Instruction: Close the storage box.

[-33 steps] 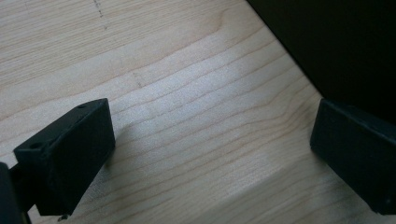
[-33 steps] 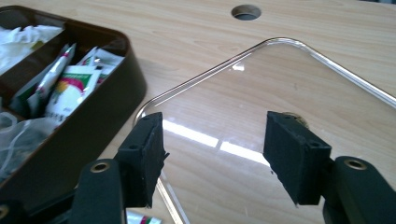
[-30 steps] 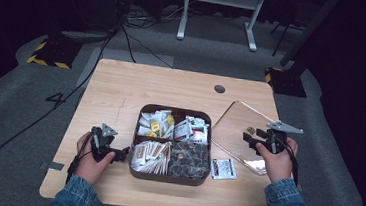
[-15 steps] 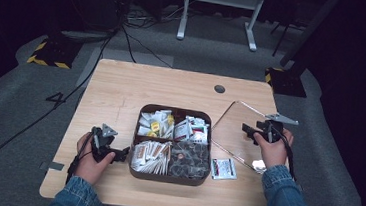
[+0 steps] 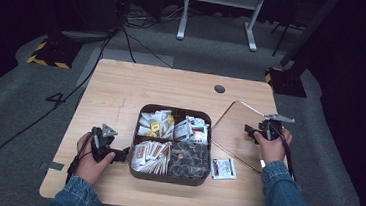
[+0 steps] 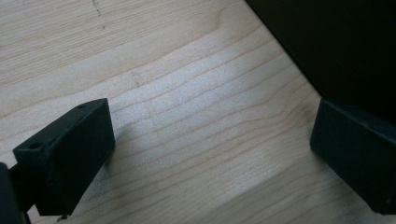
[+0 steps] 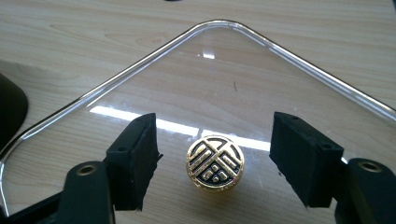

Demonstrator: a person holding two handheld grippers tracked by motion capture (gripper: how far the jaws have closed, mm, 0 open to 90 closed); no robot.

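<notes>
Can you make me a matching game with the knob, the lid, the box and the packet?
Things:
1. knob
2. lid
3. box
4. packet

Clues:
a. dark, split into four parts full of sachets
b. gold, between the open right tool's jaws
c. clear, flat on the table
d. white, lying on the table just right of the box

Pairs: 1-b, 2-c, 3-a, 4-d

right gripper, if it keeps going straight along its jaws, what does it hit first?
Most likely the gold knob of the clear lid. It sits centred between the open jaws of the right gripper, just ahead of them. Depth is unclear, so the jaw tips may reach the lid's surface at about the same time.
</notes>
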